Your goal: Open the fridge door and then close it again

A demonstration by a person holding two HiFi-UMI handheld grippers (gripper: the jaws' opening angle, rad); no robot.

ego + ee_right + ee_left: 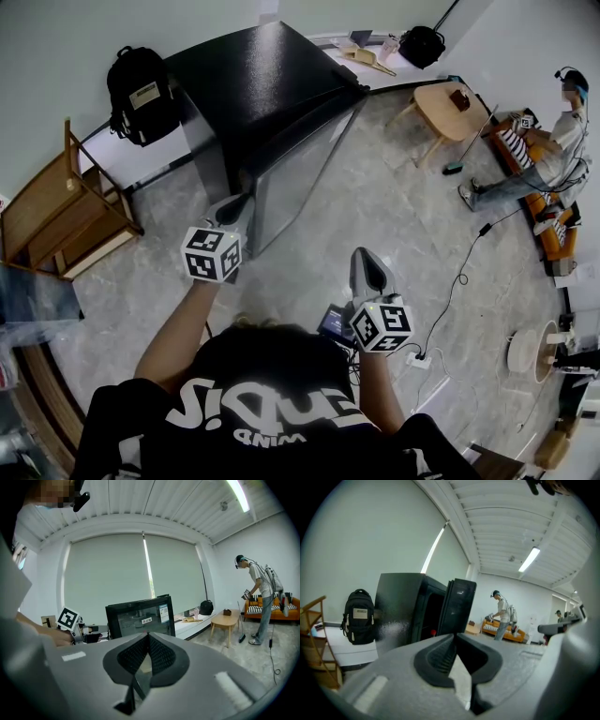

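Note:
The black fridge (253, 84) stands ahead of me; its glass-fronted door (300, 169) faces my grippers. In the left gripper view the door (459, 606) hangs ajar, and a dark gap shows between it and the fridge body (398, 602). My left gripper (232, 208) hovers by the door's near edge, apart from it; its jaws (454, 639) are shut with nothing between them. My right gripper (367, 258) is held back on the right, level with the door front (140, 616), and its jaws (148, 637) are shut and empty too.
A black backpack (141, 94) leans on the wall left of the fridge, and wooden furniture (66, 216) stands further left. A small wooden table (450, 108) and a person (553, 141) by an orange sofa are at the right. Cables and a power strip (417, 356) lie on the floor.

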